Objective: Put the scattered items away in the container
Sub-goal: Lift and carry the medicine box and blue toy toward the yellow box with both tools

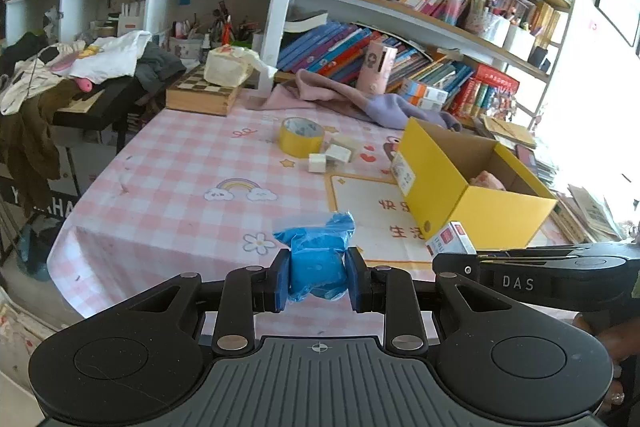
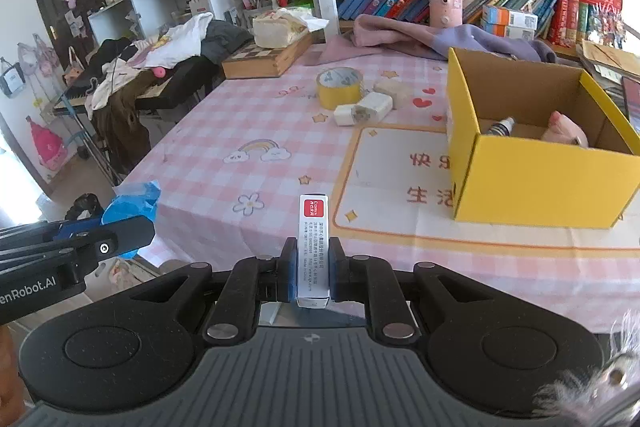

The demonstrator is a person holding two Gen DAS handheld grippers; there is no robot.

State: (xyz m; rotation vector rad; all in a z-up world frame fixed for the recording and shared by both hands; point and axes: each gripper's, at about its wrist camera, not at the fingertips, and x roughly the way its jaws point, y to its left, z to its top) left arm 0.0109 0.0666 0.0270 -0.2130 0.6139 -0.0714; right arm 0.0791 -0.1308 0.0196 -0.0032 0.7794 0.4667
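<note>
The left gripper (image 1: 318, 277) is clamped on a blue plastic packet (image 1: 316, 259), held above the near edge of a pink checked tablecloth (image 1: 180, 179). The right gripper (image 2: 313, 275) grips a slim white box with a red label (image 2: 313, 247). An open yellow cardboard box (image 2: 536, 179) sits to the right on the table. Beyond it lie a roll of yellow tape (image 2: 339, 87) and small white blocks (image 2: 374, 103).

Left gripper (image 1: 316, 277) clamped on blue bag (image 1: 316, 259), tilted down over near bench edge. Right gripper (image 2: 313, 273) beside it, clamped on small box (image 2: 313, 251), tilted down.
</note>
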